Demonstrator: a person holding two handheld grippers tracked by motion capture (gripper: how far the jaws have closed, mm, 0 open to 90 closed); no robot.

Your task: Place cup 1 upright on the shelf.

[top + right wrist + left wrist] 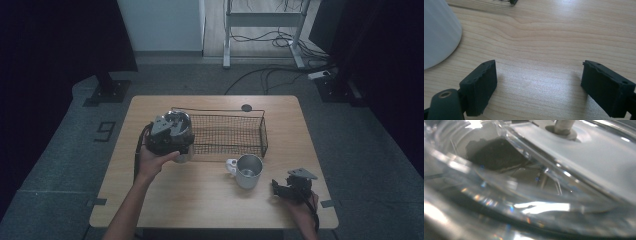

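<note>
My left gripper [167, 134] is at the left end of the black wire basket [230, 134], shut on a shiny clear cup [185, 155] that juts out beneath it. In the left gripper view the cup [529, 182] presses right up against the camera, its curved glossy wall hiding the jaws. A metal mug [248, 170] with a white handle stands upright on the wooden table [200, 200], in front of the basket. My right gripper [276, 188] rests low on the table to the right of the mug, open, with bare wood between its jaws [539, 85]. The mug's pale wall [436, 32] is at that view's left.
A basket corner [511, 2] peeks in at the top of the right gripper view. A round dark grommet [246, 107] sits at the table's back edge. Beyond the table are a desk frame [265, 20], floor cables [270, 75] and dark stands.
</note>
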